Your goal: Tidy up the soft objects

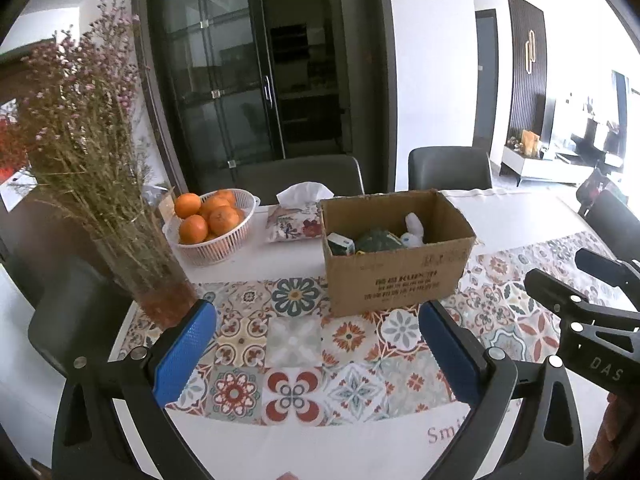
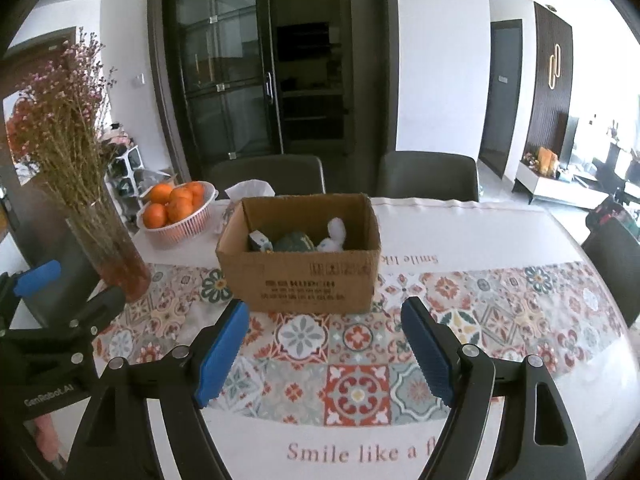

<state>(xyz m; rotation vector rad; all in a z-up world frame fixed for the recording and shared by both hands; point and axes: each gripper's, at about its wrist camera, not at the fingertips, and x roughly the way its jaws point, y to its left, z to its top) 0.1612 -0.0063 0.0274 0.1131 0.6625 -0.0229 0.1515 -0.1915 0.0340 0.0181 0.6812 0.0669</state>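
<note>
An open cardboard box (image 1: 400,276) stands on the patterned tablecloth, also in the right wrist view (image 2: 304,280). Inside lie a white plush toy (image 1: 414,230) (image 2: 334,236), a dark green soft thing (image 1: 378,240) (image 2: 294,242) and a small carton (image 1: 341,243) (image 2: 260,242). My left gripper (image 1: 318,320) is open and empty, above the cloth in front of the box. My right gripper (image 2: 324,320) is open and empty, also in front of the box. The right gripper's body (image 1: 576,308) shows at the right of the left wrist view.
A glass vase of dried flowers (image 1: 152,276) (image 2: 116,256) stands at the left. A white basket of oranges (image 1: 212,224) (image 2: 176,212) and a floral tissue box (image 1: 296,216) sit behind the box. Grey chairs (image 1: 450,168) line the table's far side.
</note>
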